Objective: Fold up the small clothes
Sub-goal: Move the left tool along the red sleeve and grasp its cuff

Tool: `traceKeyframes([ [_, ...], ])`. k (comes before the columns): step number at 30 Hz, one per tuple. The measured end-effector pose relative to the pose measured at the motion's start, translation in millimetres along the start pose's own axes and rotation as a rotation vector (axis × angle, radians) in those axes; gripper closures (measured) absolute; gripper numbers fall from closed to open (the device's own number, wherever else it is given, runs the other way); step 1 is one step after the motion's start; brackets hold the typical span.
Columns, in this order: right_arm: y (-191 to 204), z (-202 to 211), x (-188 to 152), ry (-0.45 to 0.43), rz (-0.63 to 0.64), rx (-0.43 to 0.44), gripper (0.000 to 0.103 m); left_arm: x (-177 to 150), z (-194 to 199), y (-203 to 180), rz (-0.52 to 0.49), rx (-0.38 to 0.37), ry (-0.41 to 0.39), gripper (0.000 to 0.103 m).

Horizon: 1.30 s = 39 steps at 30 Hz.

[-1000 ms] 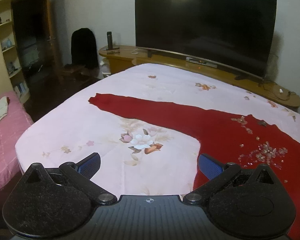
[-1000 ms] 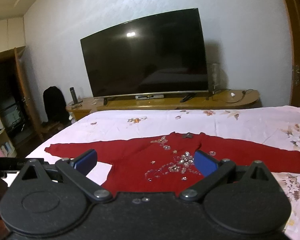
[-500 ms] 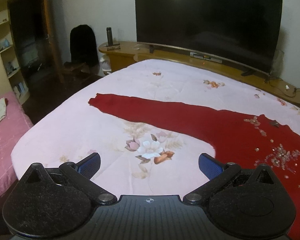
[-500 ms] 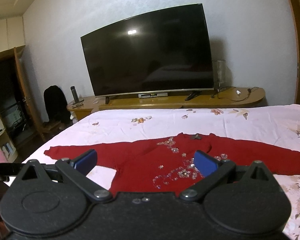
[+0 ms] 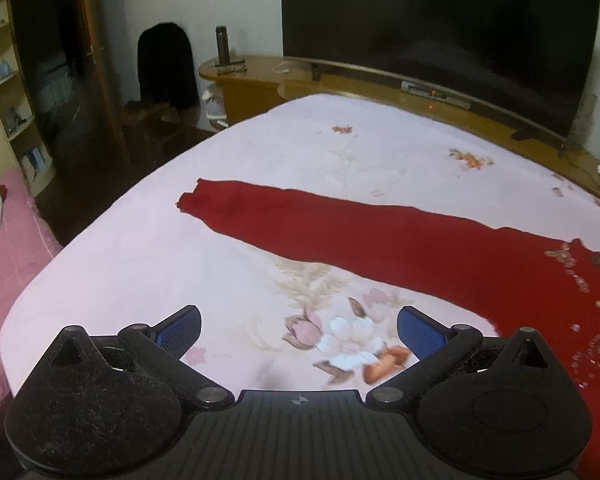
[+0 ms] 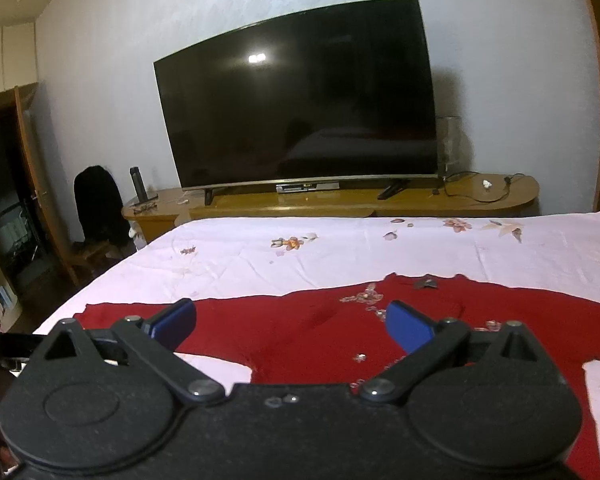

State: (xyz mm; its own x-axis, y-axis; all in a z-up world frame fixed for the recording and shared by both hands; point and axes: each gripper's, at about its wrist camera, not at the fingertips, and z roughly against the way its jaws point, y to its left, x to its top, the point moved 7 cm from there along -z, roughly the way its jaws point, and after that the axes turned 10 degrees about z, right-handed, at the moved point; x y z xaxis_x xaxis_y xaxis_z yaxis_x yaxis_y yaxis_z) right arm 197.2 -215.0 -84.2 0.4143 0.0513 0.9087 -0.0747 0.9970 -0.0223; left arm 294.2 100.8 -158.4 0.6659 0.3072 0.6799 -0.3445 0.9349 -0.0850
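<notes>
The left gripper (image 5: 298,330), jaws apart and empty, has been moved toward the red top's (image 5: 380,232) sleeve, so folding is about to be started.

Left gripper (image 5: 299,330) now sits further left along the bed (image 5: 120,264): the red garment (image 5: 380,232) body has slid toward the right edge of its view, and the printed flower (image 5: 348,340) lies between the spread fingers. Right gripper (image 6: 290,326) now views the garment's beaded front (image 6: 370,296) higher and closer.
</notes>
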Motion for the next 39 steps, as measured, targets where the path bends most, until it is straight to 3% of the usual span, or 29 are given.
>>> traceKeyframes([
  [16, 24.7, -83.9, -4.7, 0.085, -0.018, -0.023, 0.004, 19.3, -104.9, 27.0, 0.083, -0.015, 0.152, 0.000],
  [25, 33.8, -114.6, -9.7, 0.129, -0.027, -0.014, 0.004, 25.5, -153.9, 46.7, 0.264, -0.101, 0.229, 0.001],
  [28, 34.7, -123.5, -11.2, 0.142, -0.031, -0.011, 0.003, 27.3, -166.5, 50.4, 0.337, -0.143, 0.237, 0.003],
  [30, 36.0, -128.8, -13.3, 0.152, -0.029, -0.011, 0.003, 28.6, -175.0, 51.5, 0.367, -0.154, 0.243, 0.014],
  [39, 37.3, -147.8, -14.0, 0.172, -0.028, -0.012, 0.003, 41.0, -196.4, 49.0, 0.458, -0.225, 0.210, 0.016],
])
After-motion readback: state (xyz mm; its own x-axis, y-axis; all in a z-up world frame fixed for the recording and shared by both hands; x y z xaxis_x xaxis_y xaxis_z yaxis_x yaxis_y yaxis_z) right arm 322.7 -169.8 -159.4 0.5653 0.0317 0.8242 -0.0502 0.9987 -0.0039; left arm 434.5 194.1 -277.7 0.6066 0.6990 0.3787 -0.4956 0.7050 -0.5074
